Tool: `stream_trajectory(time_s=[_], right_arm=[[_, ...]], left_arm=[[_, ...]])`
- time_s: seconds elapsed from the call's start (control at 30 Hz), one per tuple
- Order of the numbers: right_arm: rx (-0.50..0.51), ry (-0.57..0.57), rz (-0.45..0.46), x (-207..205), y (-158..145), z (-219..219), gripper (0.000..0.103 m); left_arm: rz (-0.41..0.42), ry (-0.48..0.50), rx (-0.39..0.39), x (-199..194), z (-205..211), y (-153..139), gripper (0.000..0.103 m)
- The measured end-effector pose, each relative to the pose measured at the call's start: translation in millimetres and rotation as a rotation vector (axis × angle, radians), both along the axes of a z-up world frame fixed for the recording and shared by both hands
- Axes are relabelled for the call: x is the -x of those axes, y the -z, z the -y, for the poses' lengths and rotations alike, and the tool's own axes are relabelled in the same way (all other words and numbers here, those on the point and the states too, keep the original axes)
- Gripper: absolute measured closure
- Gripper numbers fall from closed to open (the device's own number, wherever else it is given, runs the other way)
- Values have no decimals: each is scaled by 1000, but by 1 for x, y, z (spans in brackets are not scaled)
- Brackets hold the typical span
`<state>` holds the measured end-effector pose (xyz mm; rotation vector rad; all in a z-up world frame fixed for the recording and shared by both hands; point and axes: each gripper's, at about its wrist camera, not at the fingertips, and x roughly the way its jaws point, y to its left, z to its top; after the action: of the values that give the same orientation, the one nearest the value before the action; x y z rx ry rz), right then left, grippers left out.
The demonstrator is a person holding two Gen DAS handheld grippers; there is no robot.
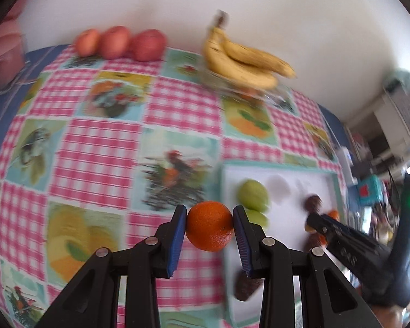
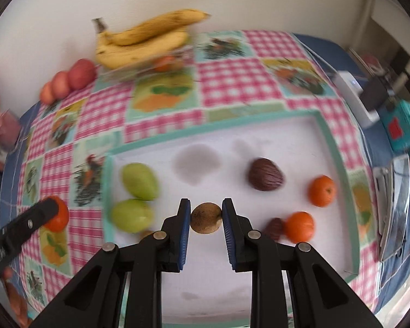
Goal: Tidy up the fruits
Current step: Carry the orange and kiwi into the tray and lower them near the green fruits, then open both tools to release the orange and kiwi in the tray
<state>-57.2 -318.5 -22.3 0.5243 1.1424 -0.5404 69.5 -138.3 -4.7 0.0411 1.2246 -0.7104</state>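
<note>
Left hand-held gripper (image 1: 210, 225) clenched on an orange mandarin (image 1: 209, 225), held above the checked worktop (image 1: 104, 147) just left of the white tray (image 1: 276, 169). Right hand-held gripper (image 2: 206, 218) grasping a small brown round fruit (image 2: 206, 218) over the tray's near middle. On the tray: two green fruits (image 2: 139, 181) left, a dark brown fruit (image 2: 265, 174) and two mandarins (image 2: 322, 190) right. Bananas (image 2: 145, 41) and red apples (image 1: 147, 44) far, by the wall.

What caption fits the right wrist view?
Right hand-held gripper holds a brown fruit above the white tray.
</note>
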Motion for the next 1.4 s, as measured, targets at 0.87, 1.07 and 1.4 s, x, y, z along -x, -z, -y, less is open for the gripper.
stream_trajectory(time_s=[0.87, 1.07, 1.4], right_arm=[[-88, 19, -36, 14, 44, 24, 78], [-52, 2, -67, 14, 42, 18, 75], [23, -21, -68, 26, 21, -8, 45]], left_arm=[[28, 174, -220, 50, 64, 40, 66], [8, 168, -213, 50, 62, 46, 65], [49, 99, -176, 45, 25, 23, 41]])
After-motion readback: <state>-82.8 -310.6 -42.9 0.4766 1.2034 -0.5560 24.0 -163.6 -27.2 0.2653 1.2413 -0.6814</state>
